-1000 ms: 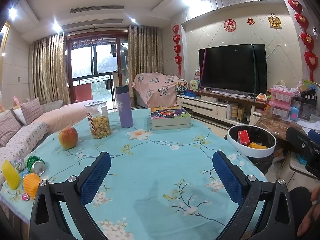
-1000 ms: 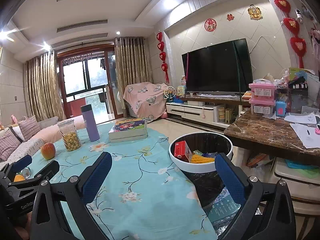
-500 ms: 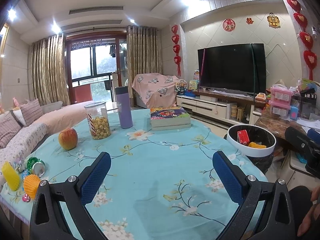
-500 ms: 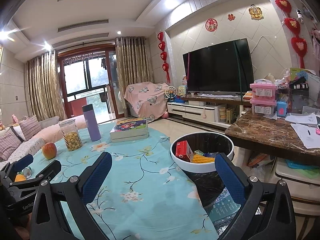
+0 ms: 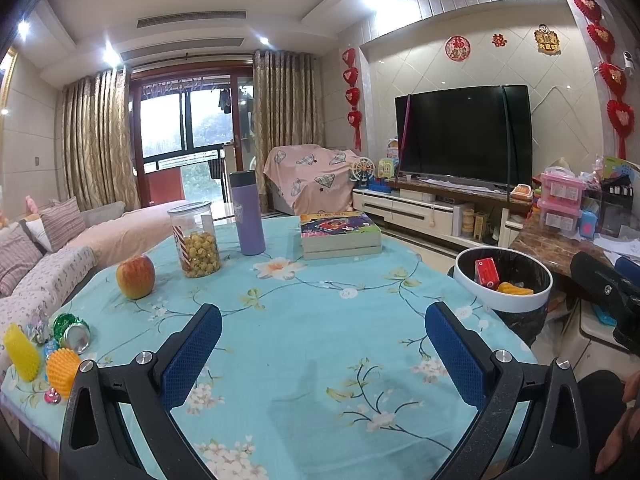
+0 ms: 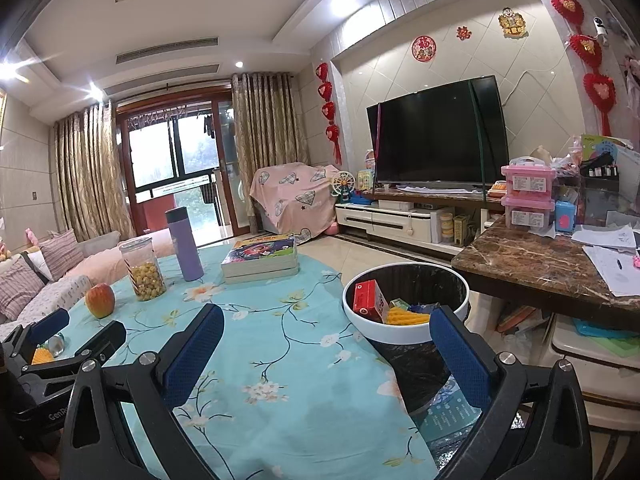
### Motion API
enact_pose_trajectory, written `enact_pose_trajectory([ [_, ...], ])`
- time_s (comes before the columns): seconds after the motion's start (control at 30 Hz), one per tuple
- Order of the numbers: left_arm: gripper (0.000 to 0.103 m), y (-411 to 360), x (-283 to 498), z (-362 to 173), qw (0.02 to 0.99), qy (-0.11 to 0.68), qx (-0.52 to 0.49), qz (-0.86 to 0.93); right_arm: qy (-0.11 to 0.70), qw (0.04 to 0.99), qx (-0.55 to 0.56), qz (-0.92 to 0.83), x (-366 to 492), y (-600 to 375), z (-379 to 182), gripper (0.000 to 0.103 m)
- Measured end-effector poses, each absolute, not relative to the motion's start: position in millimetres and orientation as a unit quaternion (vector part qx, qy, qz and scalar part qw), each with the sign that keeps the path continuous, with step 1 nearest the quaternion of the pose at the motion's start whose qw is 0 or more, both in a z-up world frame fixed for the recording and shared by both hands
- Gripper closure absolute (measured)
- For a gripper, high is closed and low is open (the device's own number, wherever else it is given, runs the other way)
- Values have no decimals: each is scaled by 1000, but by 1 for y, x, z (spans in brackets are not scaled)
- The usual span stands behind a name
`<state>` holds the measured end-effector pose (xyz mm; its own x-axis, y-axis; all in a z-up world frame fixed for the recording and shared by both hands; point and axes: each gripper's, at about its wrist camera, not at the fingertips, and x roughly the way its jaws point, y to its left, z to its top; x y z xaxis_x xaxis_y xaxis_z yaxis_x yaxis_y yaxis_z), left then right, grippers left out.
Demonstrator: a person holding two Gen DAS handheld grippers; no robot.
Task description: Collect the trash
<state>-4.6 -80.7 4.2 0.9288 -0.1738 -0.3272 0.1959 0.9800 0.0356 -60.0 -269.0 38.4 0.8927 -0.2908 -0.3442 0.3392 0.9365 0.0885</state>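
A white-rimmed black trash bin (image 5: 504, 304) (image 6: 404, 332) stands off the table's right edge, holding a red carton (image 6: 368, 300) and yellow scraps. On the table's left edge lie a crushed green can (image 5: 74, 330), a yellow ribbed piece (image 5: 20, 352), an orange spiky ball (image 5: 62, 372) and small foil wrappers (image 5: 38, 328). My left gripper (image 5: 324, 344) hovers open over the middle of the blue flowered tablecloth, empty. My right gripper (image 6: 326, 344) is open and empty at the table's right edge, with the bin just beyond its right finger.
An apple (image 5: 135, 276), a popcorn jar (image 5: 196, 240), a purple flask (image 5: 248, 214) and a stack of books (image 5: 340, 234) sit at the table's far half. A marble counter (image 6: 540, 268) with papers stands right of the bin. A sofa (image 5: 48, 256) runs along the left.
Both views have shifted very slightly; the grippers stay open and hold nothing.
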Motion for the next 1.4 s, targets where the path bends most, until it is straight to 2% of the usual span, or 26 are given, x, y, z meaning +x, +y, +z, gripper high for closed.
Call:
enact_pose_trajectory([
  [1.4, 0, -78, -1, 2, 981, 161, 45, -100, 168, 970, 74, -158, -59, -267, 38, 0],
])
